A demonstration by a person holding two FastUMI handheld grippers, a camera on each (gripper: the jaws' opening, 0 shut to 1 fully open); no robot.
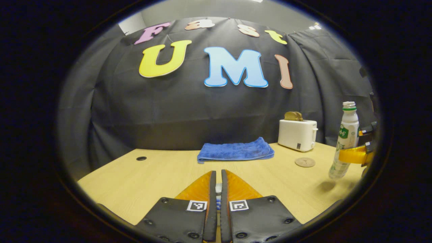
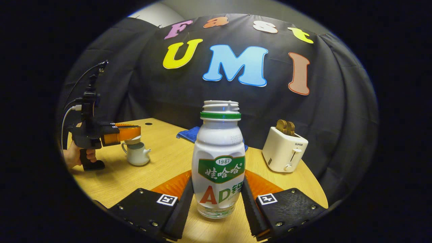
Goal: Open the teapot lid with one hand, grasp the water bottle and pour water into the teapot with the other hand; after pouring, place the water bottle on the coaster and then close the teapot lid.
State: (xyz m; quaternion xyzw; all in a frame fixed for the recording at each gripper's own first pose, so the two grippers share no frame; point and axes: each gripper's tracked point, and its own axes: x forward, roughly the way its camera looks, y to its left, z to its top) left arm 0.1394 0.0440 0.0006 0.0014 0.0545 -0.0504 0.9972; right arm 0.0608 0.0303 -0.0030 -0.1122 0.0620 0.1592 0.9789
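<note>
We held the water bottle point(image 2: 218, 162) upright between the fingers of the right hand-held gripper point(image 2: 217, 195), both pressing on its lower sides; in the left gripper view its base appeared just off the table point(image 1: 141, 182), casting a shadow beneath. The left hand-held gripper point(image 2: 130, 134) had its fingers nearly together, apparently pinching the teapot lid point(image 2: 132, 139) just above the teapot point(image 2: 136, 153), though we could not tell the contact for certain.

The bottle was uncapped, smooth glossy plastic with a waisted shape, so we judged it could slip or twist in the grip when tipped, and water could miss the teapot's small mouth and wet the table. The small glazed lid looked easy to drop from so narrow a pinch.

The round, flat coaster point(image 1: 305, 162) lay left of the bottle, with a boxy white toaster point(image 1: 297, 134) behind it and a soft, folded blue towel point(image 1: 236, 152) farther left of the bottle.
</note>
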